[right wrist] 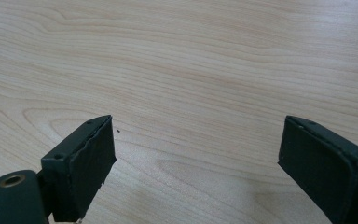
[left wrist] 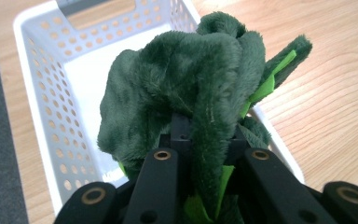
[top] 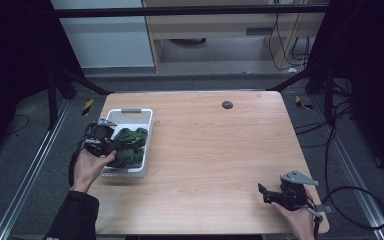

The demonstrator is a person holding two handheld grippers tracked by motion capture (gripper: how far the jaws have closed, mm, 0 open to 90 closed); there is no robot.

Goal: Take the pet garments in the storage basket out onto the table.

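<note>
Between my left claw (left wrist: 200, 140) jaws, right at the tips, sits a dark green plush toy (left wrist: 186, 88) with bright green felt strips. Its bulk rises away from the jaws and bunches into rounded folds, so its long axis runs roughly along the claw's own line, straight out ahead of it. One narrower lobe with a felt strip sticks out ahead and to the claw's right, pointing toward the table. The jaws have closed as far as the fabric lets them and clamp a thick fold of the plush; a strand of it hangs down between the two black arms toward my hand.

Just past and beneath the toy is the white perforated plastic basket (left wrist: 37, 79), its handle slot at the far end from the claw. In the high view the toy (top: 129, 145) lies over the basket (top: 147, 125), and my left hand (top: 90, 167) reaches in from the basket's near left corner, wrist low, the claw (top: 111, 146) aimed across it.

My right claw (right wrist: 196, 154) stands wide, nothing between its pads, over the bare light wooden table (right wrist: 191, 60). In the high view it (top: 262, 192) rests at the table's near right corner in my right hand (top: 297, 220), pointing left, well apart from the basket.
</note>
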